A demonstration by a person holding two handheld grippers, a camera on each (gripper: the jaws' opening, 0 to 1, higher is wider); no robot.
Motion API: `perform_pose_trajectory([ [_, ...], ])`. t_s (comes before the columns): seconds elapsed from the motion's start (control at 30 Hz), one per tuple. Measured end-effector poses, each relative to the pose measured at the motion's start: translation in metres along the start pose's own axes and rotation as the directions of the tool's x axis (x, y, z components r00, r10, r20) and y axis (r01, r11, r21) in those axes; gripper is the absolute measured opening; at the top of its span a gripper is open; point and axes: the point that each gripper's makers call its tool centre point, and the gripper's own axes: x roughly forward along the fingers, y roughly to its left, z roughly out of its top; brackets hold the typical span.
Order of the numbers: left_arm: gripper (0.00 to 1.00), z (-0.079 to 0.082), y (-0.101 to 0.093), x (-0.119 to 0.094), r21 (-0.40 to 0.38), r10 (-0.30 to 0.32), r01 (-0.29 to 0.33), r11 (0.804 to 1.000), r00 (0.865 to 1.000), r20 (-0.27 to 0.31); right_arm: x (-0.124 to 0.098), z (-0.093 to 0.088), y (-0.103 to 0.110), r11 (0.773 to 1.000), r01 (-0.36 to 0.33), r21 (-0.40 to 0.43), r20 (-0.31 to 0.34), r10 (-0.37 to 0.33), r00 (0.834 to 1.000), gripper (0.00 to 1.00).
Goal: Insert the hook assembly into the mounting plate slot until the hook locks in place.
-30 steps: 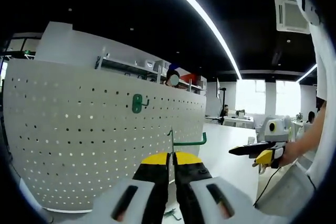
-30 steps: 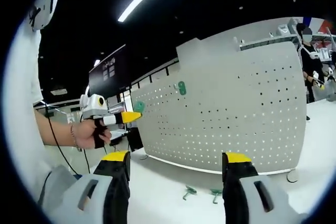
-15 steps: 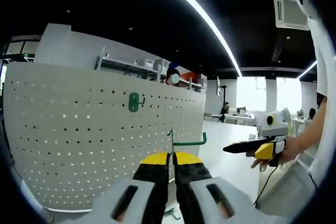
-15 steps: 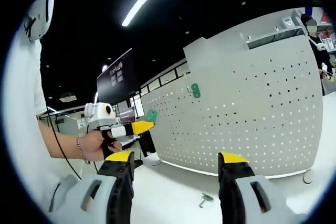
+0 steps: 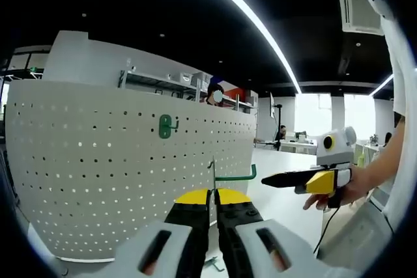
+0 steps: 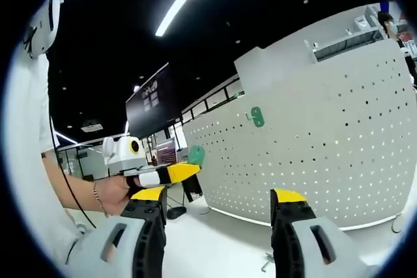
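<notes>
A: Where's your hook (image 5: 233,175)?
B: Pinched in your left gripper (image 5: 213,194), jaws closed on it, just in front of the pegboard (image 5: 98,161). Long axis runs away from the board; tip turns up.
A: Right gripper (image 6: 219,197)?
B: Jaws wide, nothing between them.
A: Count?
B: One mounted hook (image 5: 167,125) on the board, high up. One loose hook (image 6: 268,264) on the table at the board's foot.

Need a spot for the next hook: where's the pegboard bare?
Pegboard is bare below and left of the mounted hook. Crowded near its right edge: left gripper holds a hook there, right gripper close by.
</notes>
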Motion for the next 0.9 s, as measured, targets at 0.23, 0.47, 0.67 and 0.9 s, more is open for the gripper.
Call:
perform_pose_trajectory([
  [0.23,0.02,0.000,0.000,0.000,0.000,0.002,-0.002,1.000,1.000,0.001,0.015,0.004,0.006,1.000,-0.024,0.010,0.011,0.024,1.000,0.62],
  [0.47,0.02,0.000,0.001,0.000,-0.001,0.003,-0.003,1.000,1.000,0.000,0.028,0.007,0.015,0.998,-0.053,0.015,0.020,0.053,0.998,0.62],
  [0.67,0.02,0.001,0.000,0.000,-0.002,0.003,-0.003,1.000,1.000,0.001,0.036,0.008,0.019,0.998,-0.067,0.021,0.024,0.066,0.998,0.62],
  [0.9,0.02,-0.001,-0.001,0.000,-0.006,0.003,-0.003,1.000,1.000,0.001,0.045,0.011,0.024,0.996,-0.084,0.027,0.027,0.084,0.996,0.62],
])
